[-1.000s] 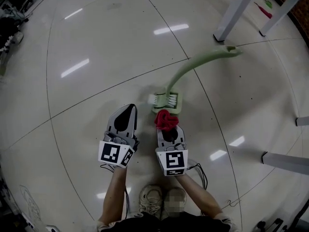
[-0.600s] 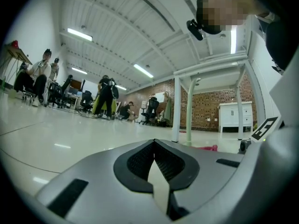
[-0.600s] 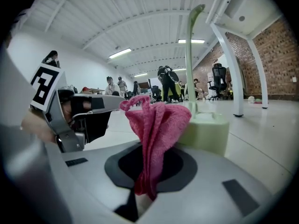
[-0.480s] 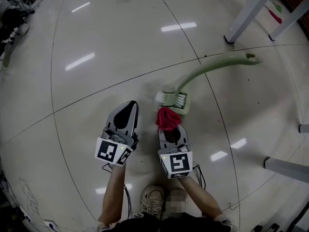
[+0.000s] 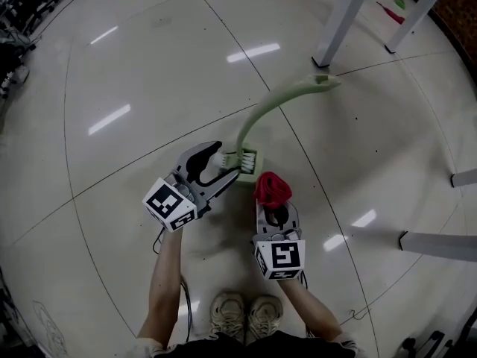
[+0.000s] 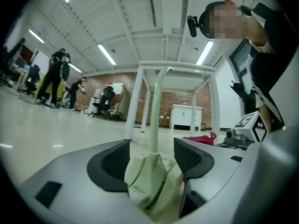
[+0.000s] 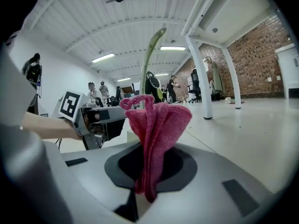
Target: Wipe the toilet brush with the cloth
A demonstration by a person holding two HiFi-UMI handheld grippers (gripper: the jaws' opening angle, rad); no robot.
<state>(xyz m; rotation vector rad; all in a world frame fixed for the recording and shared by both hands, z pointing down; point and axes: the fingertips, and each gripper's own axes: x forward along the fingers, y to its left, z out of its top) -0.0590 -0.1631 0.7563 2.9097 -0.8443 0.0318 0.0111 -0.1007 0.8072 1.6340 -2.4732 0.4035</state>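
Fingers of my left gripper (image 5: 226,162) have just been opening and straddle, not yet clamping, the head of the pale green long-handled plastic toilet brush (image 5: 261,114) lying on the glossy floor (image 5: 134,66). Fingers of my right gripper (image 5: 274,209) pinch the crumpled pink terry cloth (image 5: 273,188) just beside it. Risk: closing off-centre could skid the head away, so the wipe misses.

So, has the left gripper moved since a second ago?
Yes. The left gripper swung right toward the toilet brush lying on the floor; its jaws have just been opening and now flank the brush head.
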